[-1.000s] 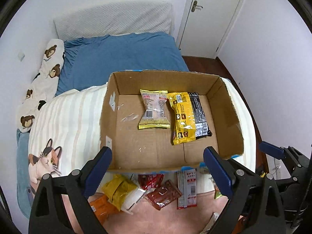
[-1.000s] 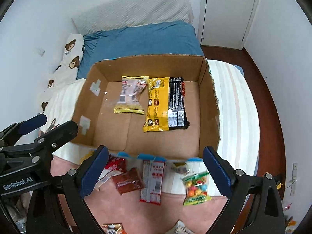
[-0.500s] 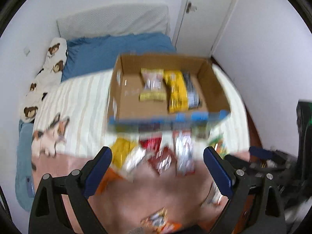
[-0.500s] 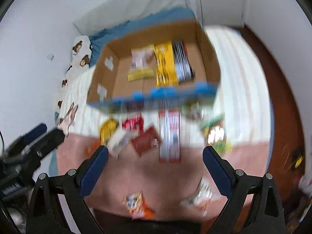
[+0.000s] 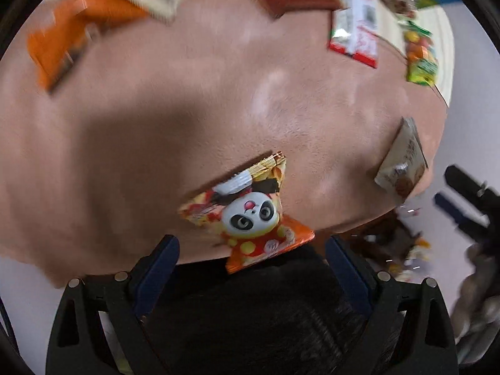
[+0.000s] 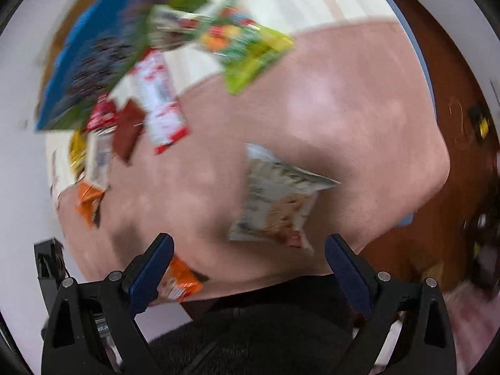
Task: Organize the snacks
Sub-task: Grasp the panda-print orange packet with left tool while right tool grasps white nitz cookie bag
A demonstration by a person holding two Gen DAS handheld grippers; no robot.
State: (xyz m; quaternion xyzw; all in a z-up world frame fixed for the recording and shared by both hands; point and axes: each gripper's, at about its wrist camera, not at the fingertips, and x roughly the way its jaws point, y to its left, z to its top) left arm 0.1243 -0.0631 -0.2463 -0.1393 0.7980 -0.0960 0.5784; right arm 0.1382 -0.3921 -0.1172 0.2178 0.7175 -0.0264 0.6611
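Between the spread left tongs (image 5: 251,261) lies nothing yet; a panda packet (image 5: 247,215) sits just ahead of them on the pink blanket (image 5: 156,118), near the bed's edge. The right tongs (image 6: 248,259) stand just as wide, with a pale crisp bag (image 6: 278,200) just beyond their tips. A second ago both pairs looked level at the cardboard box with its three packets; now both have swung down steeply and dropped toward the loose snacks, so the box is gone from view. My reading is that each hand is going for its own packet, panda for the left, pale bag for the right, and neither is gripped so far. Farther out in the left view, an orange packet (image 5: 62,40) and a red-and-white packet (image 5: 356,28) are smeared by motion, as is a green sweet bag (image 6: 247,47) in the right view. Print on the pale bag is unreadable. Dark cloth below both pairs, probably the person's clothing, hides the bed's near edge.
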